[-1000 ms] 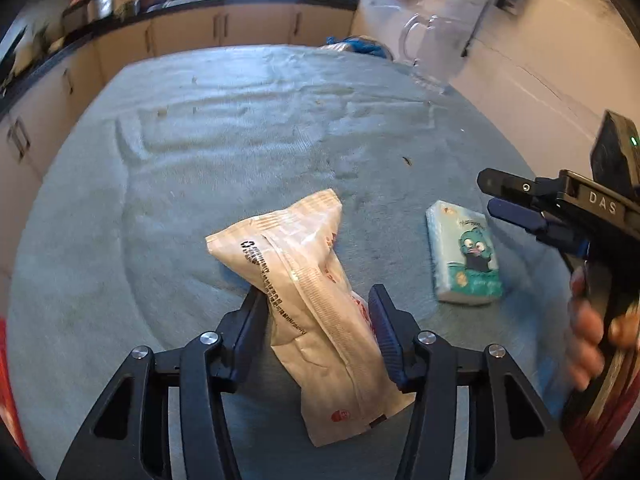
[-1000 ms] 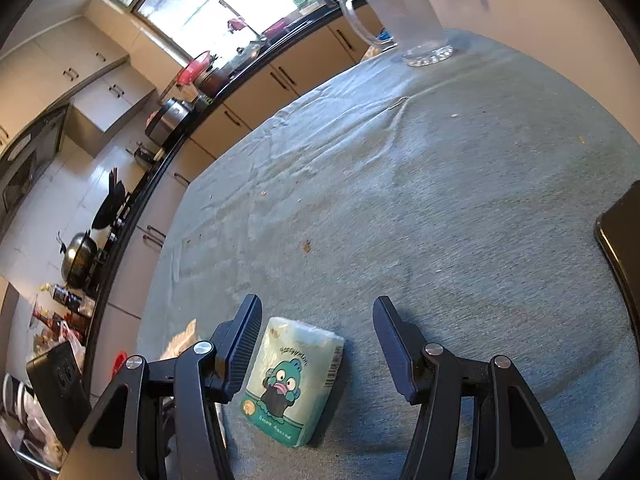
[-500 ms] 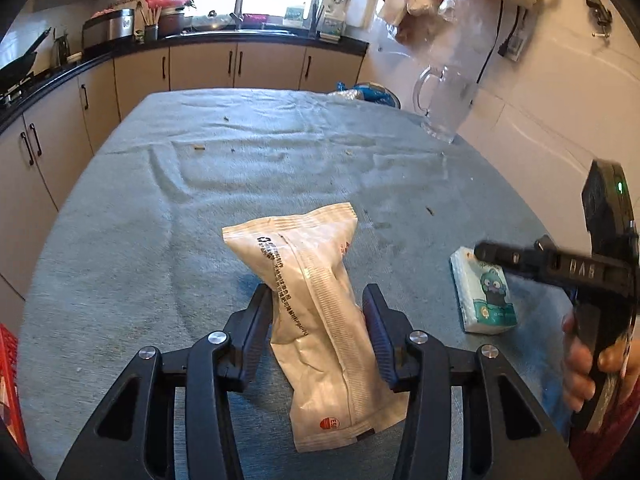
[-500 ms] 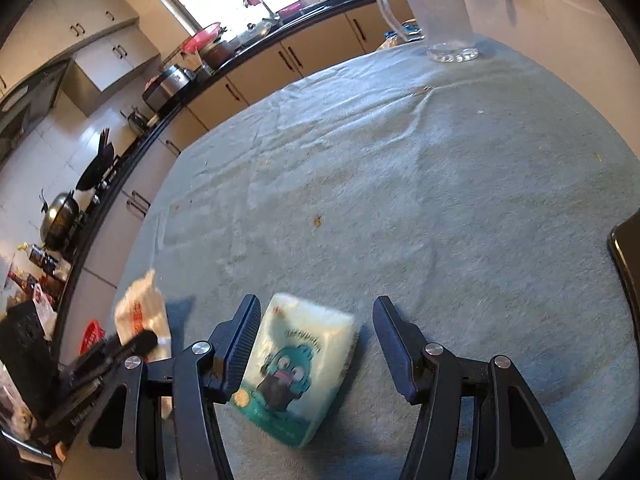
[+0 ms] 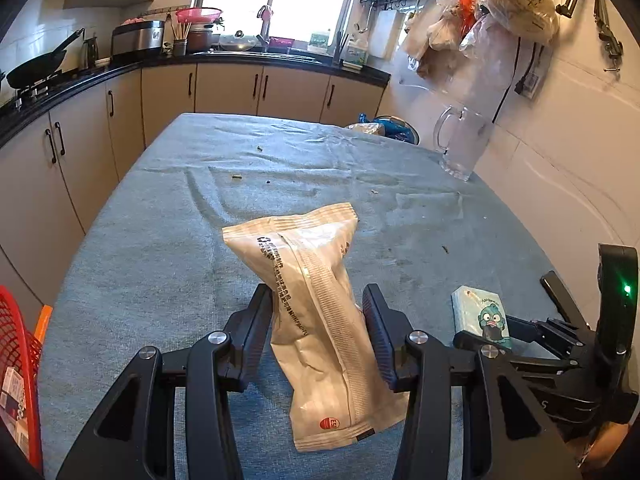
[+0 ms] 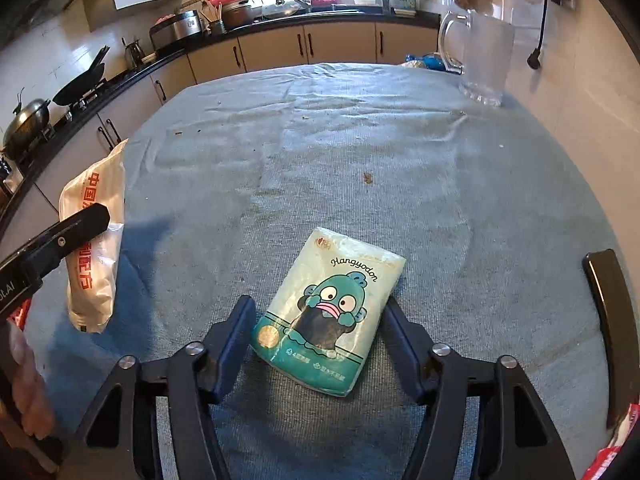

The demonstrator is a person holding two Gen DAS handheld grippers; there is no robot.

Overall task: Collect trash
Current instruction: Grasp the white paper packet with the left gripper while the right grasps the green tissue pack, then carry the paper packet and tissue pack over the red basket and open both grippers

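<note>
My left gripper (image 5: 318, 312) is shut on a beige snack wrapper (image 5: 316, 308) and holds it above the blue-grey tablecloth (image 5: 160, 248). The wrapper also shows at the left of the right wrist view (image 6: 94, 236), held off the table. My right gripper (image 6: 318, 320) is open, its fingers on either side of a teal tissue pack with a cartoon fish (image 6: 328, 312) that lies flat on the cloth. The tissue pack (image 5: 480, 316) and the right gripper (image 5: 532, 320) show at the lower right of the left wrist view.
A clear glass pitcher (image 6: 484, 56) stands at the table's far right by the wall. A blue bowl (image 5: 394, 128) sits at the far edge. A red basket (image 5: 16, 360) is off the table's left side. A dark chair back (image 6: 612, 320) is at the right. Crumbs dot the cloth.
My left gripper closed on the wrapper and lifted it off the table. My right gripper moved in so its open fingers straddle the tissue pack.
</note>
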